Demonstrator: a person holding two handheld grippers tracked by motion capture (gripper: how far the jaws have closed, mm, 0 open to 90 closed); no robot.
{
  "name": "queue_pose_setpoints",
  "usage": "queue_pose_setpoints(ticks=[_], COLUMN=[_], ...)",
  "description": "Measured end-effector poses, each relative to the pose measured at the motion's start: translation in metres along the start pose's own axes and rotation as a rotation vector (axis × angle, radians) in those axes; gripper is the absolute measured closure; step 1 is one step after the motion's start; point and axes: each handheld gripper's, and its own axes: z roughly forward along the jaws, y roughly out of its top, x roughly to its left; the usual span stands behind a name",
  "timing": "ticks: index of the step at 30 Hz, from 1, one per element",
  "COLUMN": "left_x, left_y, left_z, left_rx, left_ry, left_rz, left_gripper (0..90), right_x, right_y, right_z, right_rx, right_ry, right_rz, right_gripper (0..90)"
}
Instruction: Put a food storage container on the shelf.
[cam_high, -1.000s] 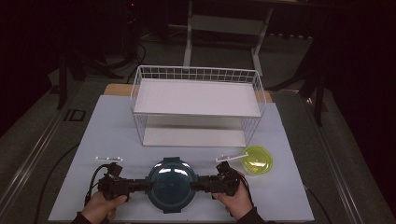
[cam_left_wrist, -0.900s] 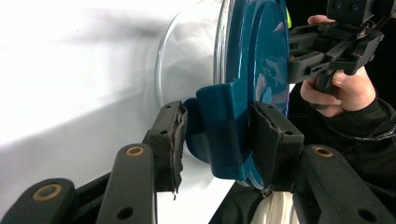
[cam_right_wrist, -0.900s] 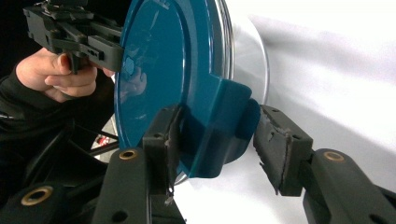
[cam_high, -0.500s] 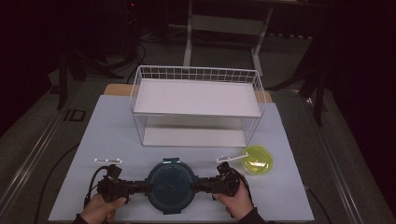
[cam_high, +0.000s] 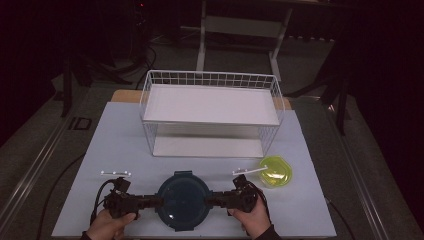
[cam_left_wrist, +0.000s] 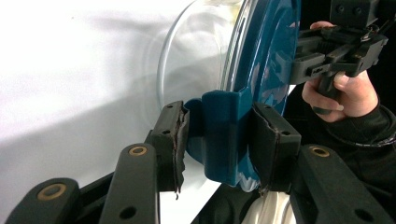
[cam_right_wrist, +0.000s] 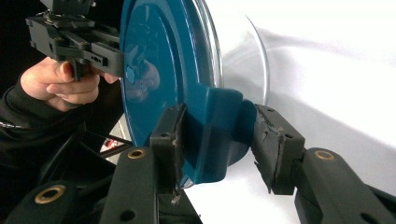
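A round clear glass container with a dark teal plastic lid (cam_high: 183, 202) sits at the bottom centre of the high view, on the white desk (cam_high: 120, 145). 2 hands come in from the bottom edge, each holding black tongs. The left tongs (cam_high: 152, 201) meet the lid's left edge; in the left gripper view they (cam_left_wrist: 219, 140) pinch 1 teal latch tab, pads pressed on both of its sides. The right tongs (cam_high: 212, 202) reach the lid's right edge; in the right gripper view they (cam_right_wrist: 217, 140) straddle the opposite latch tab, have just been closing, and 1 pad touches it while the other stands slightly clear. Above, mid-frame, stands a white wire 2-tier shelf rack (cam_high: 212, 112). A small yellow-green translucent lidded bowl (cam_high: 275, 173) rests right of centre, near the right hand (cam_high: 252, 220).
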Motion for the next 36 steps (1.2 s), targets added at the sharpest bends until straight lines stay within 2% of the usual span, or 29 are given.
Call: queue_pose_setpoints(ticks=[6, 14, 21, 29, 36], left_x=[-0.005, -0.024, -0.039, -0.056, -0.073], left_y=[0.005, 0.025, 0.043, 0.067, 0.094], left_z=[0.000, -0.003, -0.004, -0.006, -0.010], left_rx=[-0.002, -0.015, -0.030, -0.046, -0.066], left_ry=[0.007, 0.013, 0.013, 0.002, -0.002], left_rz=[0.008, 0.056, 0.077, 0.123, 0.162], left_gripper=[57.0, 57.0, 57.0, 57.0, 57.1], right_x=[-0.001, 0.006, 0.011, 0.018, 0.024], right_y=[0.000, 0.009, 0.019, 0.034, 0.054], right_z=[-0.003, -0.021, -0.038, -0.058, -0.077], right_rx=[-0.008, -0.046, -0.078, -0.118, -0.155], right_ry=[-0.001, 0.000, -0.010, -0.022, -0.024], right_rz=[0.011, 0.005, 0.007, -0.011, -0.017], right_gripper=[55.6, 55.7, 55.8, 55.9, 56.0])
